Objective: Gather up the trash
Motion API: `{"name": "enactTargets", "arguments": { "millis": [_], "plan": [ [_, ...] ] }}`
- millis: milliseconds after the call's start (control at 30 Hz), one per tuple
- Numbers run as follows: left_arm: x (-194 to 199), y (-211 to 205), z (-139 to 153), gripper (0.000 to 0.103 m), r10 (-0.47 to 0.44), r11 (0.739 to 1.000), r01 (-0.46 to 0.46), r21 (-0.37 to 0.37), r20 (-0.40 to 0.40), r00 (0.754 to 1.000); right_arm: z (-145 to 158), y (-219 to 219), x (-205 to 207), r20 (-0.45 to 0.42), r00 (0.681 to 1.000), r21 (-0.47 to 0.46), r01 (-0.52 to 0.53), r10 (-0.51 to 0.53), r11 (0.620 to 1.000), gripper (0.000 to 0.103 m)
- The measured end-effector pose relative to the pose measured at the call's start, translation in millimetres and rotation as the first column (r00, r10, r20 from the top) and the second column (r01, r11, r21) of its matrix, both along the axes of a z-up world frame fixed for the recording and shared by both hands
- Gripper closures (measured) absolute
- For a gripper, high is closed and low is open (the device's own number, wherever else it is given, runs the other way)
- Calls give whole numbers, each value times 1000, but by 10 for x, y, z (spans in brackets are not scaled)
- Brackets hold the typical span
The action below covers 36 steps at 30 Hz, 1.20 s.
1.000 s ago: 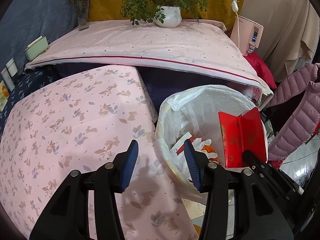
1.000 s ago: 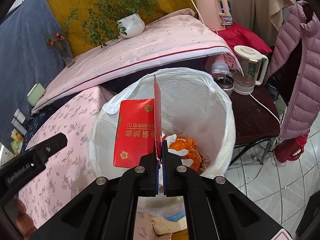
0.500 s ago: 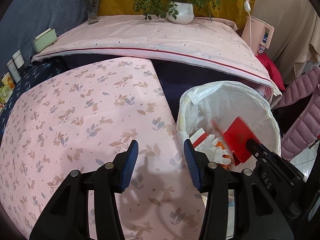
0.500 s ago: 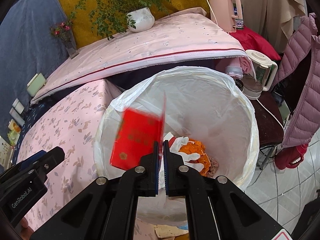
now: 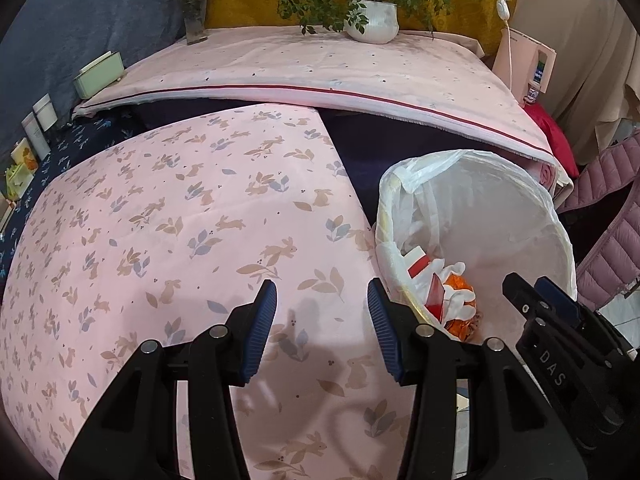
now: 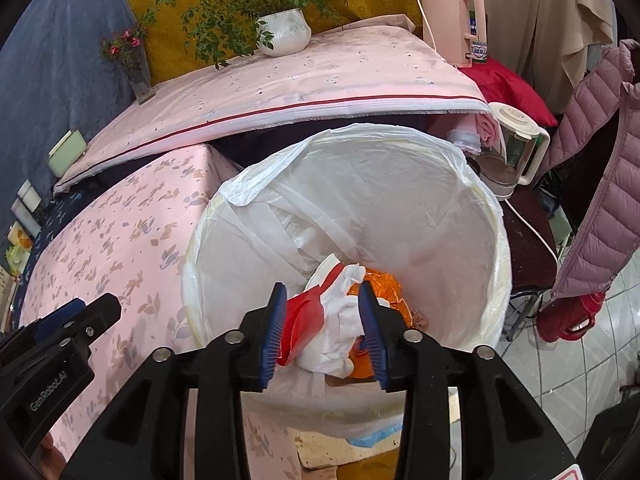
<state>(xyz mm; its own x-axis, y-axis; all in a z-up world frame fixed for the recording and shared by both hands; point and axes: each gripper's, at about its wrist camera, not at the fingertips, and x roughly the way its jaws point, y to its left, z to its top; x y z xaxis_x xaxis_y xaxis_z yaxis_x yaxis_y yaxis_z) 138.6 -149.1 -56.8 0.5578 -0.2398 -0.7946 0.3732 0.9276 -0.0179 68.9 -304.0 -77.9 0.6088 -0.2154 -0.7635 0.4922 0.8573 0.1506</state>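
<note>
- The right gripper (image 6: pixel 323 322) is seen nearest, above the trash bin; its jaws have just been opening, they stand apart, and nothing is pressed between the pads.
- The left gripper (image 5: pixel 322 328) is held over the pink rabbit-print cloth (image 5: pixel 168 224), just beside the bin. Its jaws are also apart and empty, and no trash is seen on the part of the cloth that shows.
- The red paper envelope (image 6: pixel 304 316) is found inside the trash bin (image 6: pixel 460 184), on top of the other trash and free of the jaws. It lies against a crumpled white tissue (image 6: pixel 340 320), and orange wrapping (image 6: pixel 380 288) is seen behind it.
- The envelope is judged to be light, thin and rather stiff, like folded card. It would best be taken by an edge or along the fold, because a flat face gives the pads nothing to close on.
- The tissue is judged to be soft and very light, so it can be pinched anywhere on a raised fold.
- The white bag lining the bin is thin and probably slippery, and it could be caught by a jaw that goes low.
- Farther back, a second table with a red-striped cloth (image 6: pixel 320 80) is seen, and on it a potted plant (image 6: pixel 284 32) and a vase of flowers (image 6: pixel 136 68). No trash can be made out there.
</note>
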Motion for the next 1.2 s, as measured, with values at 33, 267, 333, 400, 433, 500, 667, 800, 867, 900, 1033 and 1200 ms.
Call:
{"name": "enactTargets", "arguments": {
  "millis": [33, 267, 333, 400, 433, 500, 667, 800, 867, 900, 1033, 1200],
  "plan": [
    [-17, 9, 0, 54, 2, 1000, -2, 0, 0, 1000, 19, 12, -31, -1, 1000, -5, -1, 1, 1000, 57],
    [-201, 69, 19, 44, 5, 1000, -6, 18, 28, 1000, 137, 133, -246, -15, 1000, -73, -4, 3, 997, 35],
    [-253, 89, 17, 44, 4, 1000, -4, 20, 30, 1000, 157, 161, -302, -17, 1000, -83, -3, 1, 997, 29],
    [-299, 110, 12, 44, 2, 1000, -3, 23, 30, 1000, 160, 176, -352, -24, 1000, -83, -2, 0, 997, 27],
    [-319, 123, 10, 44, 3, 1000, -4, 25, 29, 1000, 155, 180, -378, -28, 1000, -79, -1, -1, 997, 27],
    [-355, 154, 1, 41, 5, 1000, -5, 25, 26, 1000, 138, 191, -419, -40, 999, -77, 2, -6, 997, 26],
    [-432, 216, -11, 35, 8, 999, -9, 37, 32, 999, 124, 221, -514, -52, 999, -100, 9, -14, 995, 19],
    [-469, 258, -37, 35, 13, 999, -14, 43, 28, 1000, 95, 213, -582, -65, 998, -101, 18, -24, 995, 18],
    [-481, 274, -46, 33, 15, 999, -16, 43, 26, 1000, 92, 226, -604, -67, 998, -112, 14, -22, 994, 15],
    [-484, 282, -47, 31, 15, 999, -17, 44, 26, 1000, 95, 233, -615, -67, 998, -119, 13, -21, 993, 13],
    [-521, 288, -52, 27, 11, 999, -12, 44, 31, 999, 86, 254, -636, -77, 997, -132, 1, -11, 991, 13],
    [-542, 292, -46, 20, 12, 999, -15, 49, 44, 999, 66, 308, -671, -91, 996, -154, -1, -13, 988, 13]
  ]
}}
